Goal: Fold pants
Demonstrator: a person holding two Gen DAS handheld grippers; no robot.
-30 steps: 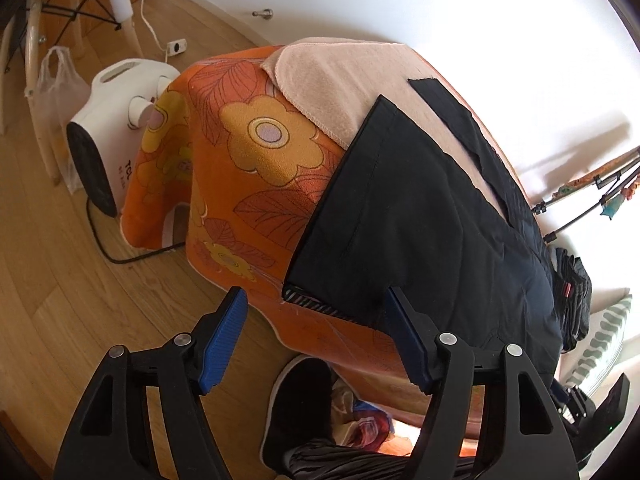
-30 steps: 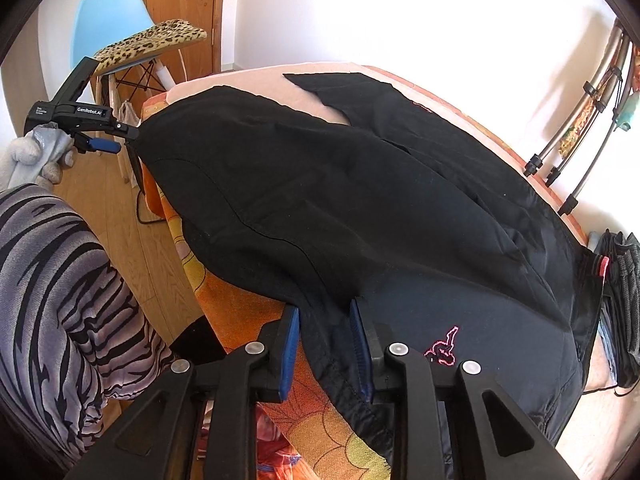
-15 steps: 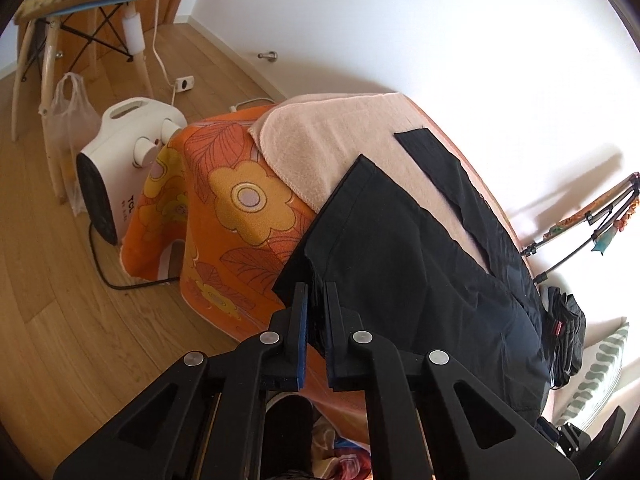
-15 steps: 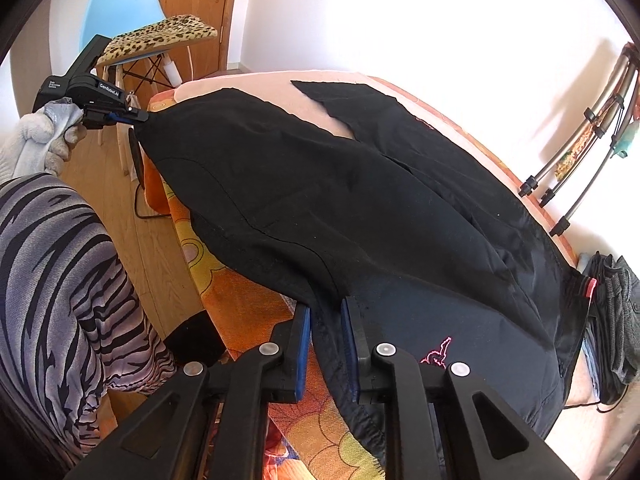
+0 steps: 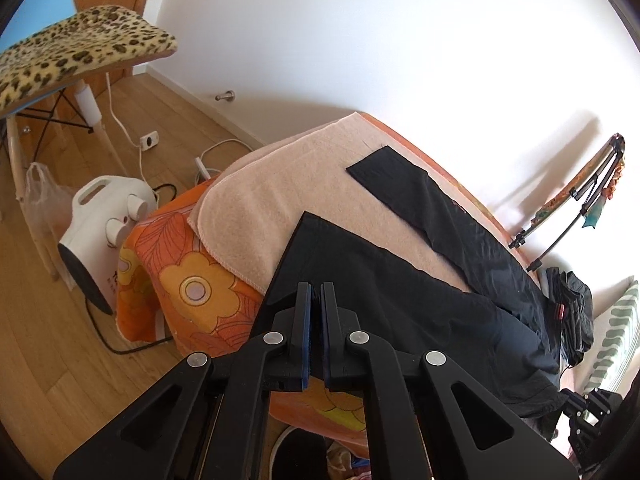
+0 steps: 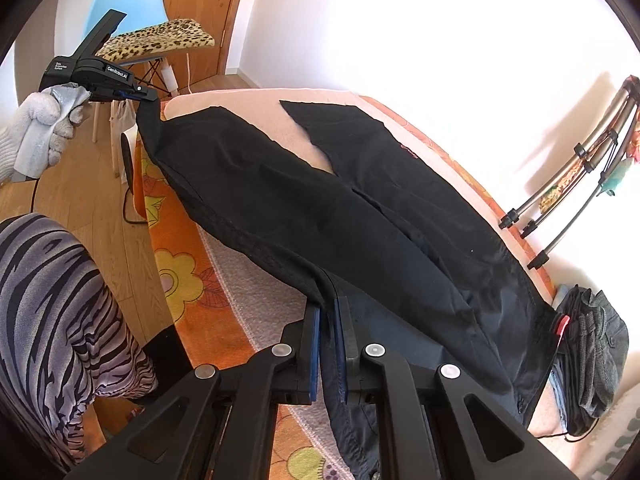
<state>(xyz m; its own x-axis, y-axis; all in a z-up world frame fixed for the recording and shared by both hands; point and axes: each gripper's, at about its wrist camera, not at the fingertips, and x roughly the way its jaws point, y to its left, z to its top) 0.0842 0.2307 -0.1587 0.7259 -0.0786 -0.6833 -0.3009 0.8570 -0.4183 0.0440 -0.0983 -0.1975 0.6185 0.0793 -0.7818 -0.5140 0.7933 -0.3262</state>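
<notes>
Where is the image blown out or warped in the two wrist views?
Left wrist: white wall overexposed, hard shadows beside the poles, black fisheye corners. Right wrist: same clipped wall, door frame bowed by the lens; black pants sharp, folds readable.

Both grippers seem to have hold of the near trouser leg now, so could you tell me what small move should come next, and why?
Probably carry the near leg across onto the far leg. The left gripper pinches its hem and the right gripper its waist-end edge; that edge hangs clear of the towel, while the far leg lies flat.

both claws point downward, left claw (image 5: 316,300) and right claw (image 6: 329,312) each clamped on black cloth.
</notes>
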